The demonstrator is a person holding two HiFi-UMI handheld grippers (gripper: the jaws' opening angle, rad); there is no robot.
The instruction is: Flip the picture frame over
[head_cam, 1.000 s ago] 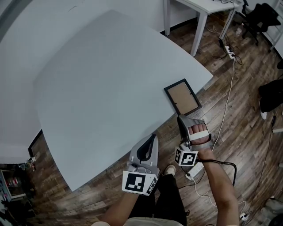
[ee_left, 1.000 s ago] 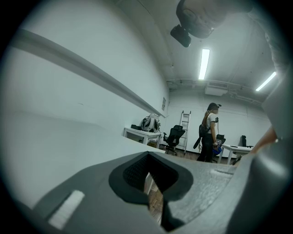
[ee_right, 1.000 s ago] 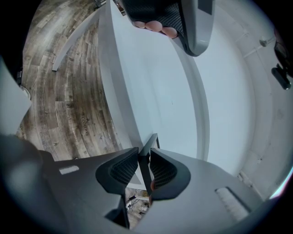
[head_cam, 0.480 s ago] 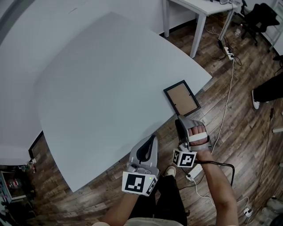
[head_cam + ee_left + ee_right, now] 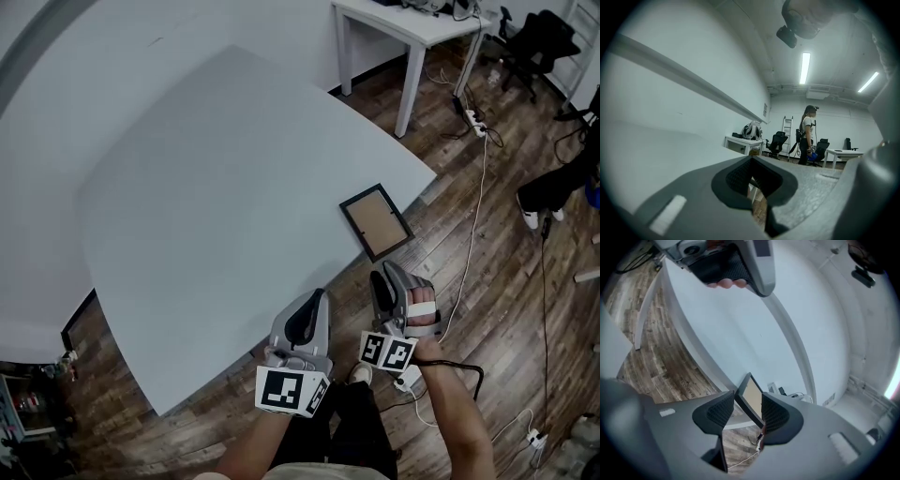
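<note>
Left gripper (image 5: 312, 311) hung off the table's (image 5: 216, 187) near edge, over the floor, its jaws showing only a narrow gap with nothing in it (image 5: 753, 187). The picture frame (image 5: 375, 221) lay flat at the table's near right edge, tan panel up, untouched by either gripper; which face that panel was could not be told. Right gripper (image 5: 392, 277) also stood off the table's near edge, just short of the frame, jaws moderately apart, empty and lined up on it (image 5: 747, 414), so 0 of the flip was judged done: approach, grasp and turnover all remained.
</note>
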